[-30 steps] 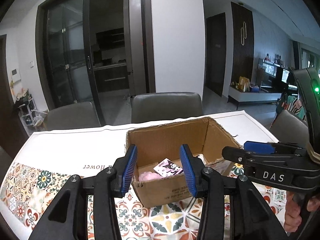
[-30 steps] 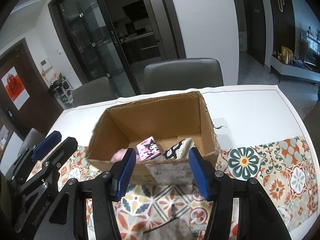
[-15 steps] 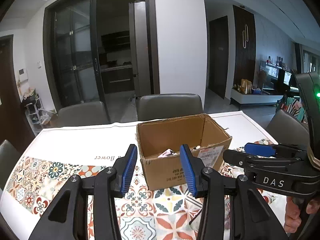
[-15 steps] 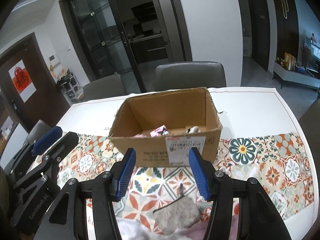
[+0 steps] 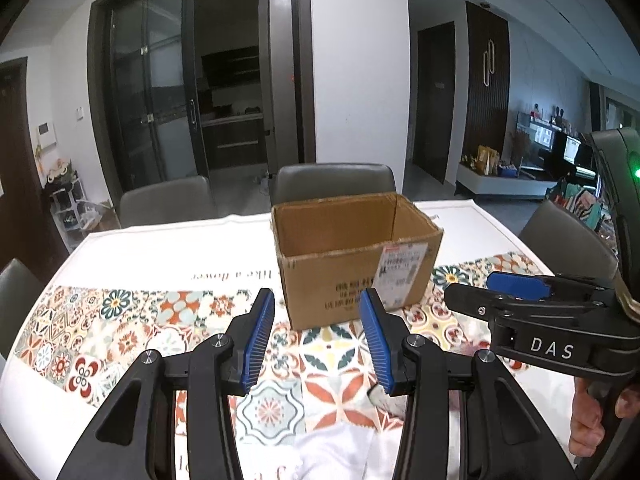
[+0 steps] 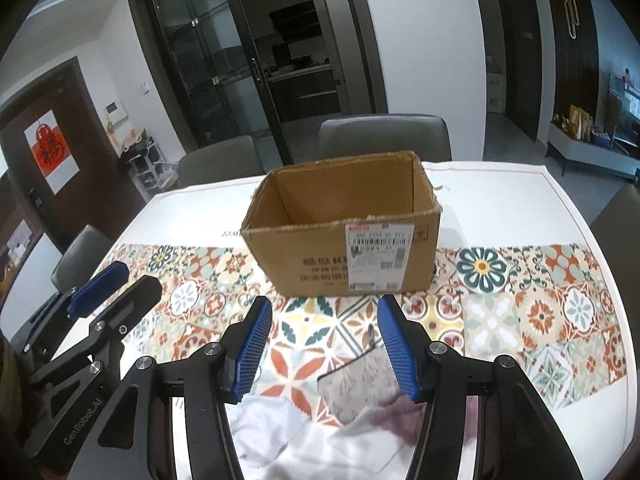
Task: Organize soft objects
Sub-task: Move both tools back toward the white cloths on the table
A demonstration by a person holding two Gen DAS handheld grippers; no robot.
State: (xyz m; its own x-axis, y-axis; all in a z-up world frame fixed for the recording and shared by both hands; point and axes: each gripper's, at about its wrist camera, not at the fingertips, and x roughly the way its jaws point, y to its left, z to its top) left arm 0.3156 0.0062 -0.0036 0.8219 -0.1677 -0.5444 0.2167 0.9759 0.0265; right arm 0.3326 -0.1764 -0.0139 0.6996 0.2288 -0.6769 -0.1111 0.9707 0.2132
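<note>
An open cardboard box (image 5: 352,268) stands on the patterned tablecloth; it also shows in the right wrist view (image 6: 344,236). Its contents are hidden from here. My left gripper (image 5: 318,344) is open and empty, held in front of the box. My right gripper (image 6: 326,350) is open and empty, above a pile of cloths: a grey leaf-print cloth (image 6: 360,384), a white cloth (image 6: 280,432) and a pinkish one (image 6: 392,416). The white cloth also shows in the left wrist view (image 5: 340,452). The right gripper shows at the right of the left wrist view (image 5: 516,292).
The table (image 6: 500,196) is white at the back with a tiled pattern in front. Grey chairs (image 6: 384,136) stand behind it and at both ends. The left gripper shows at the lower left of the right wrist view (image 6: 104,296).
Both grippers have pulled back from over the box towards the near table edge. The box contents have dropped out of sight and the cloth pile has come into view below.
</note>
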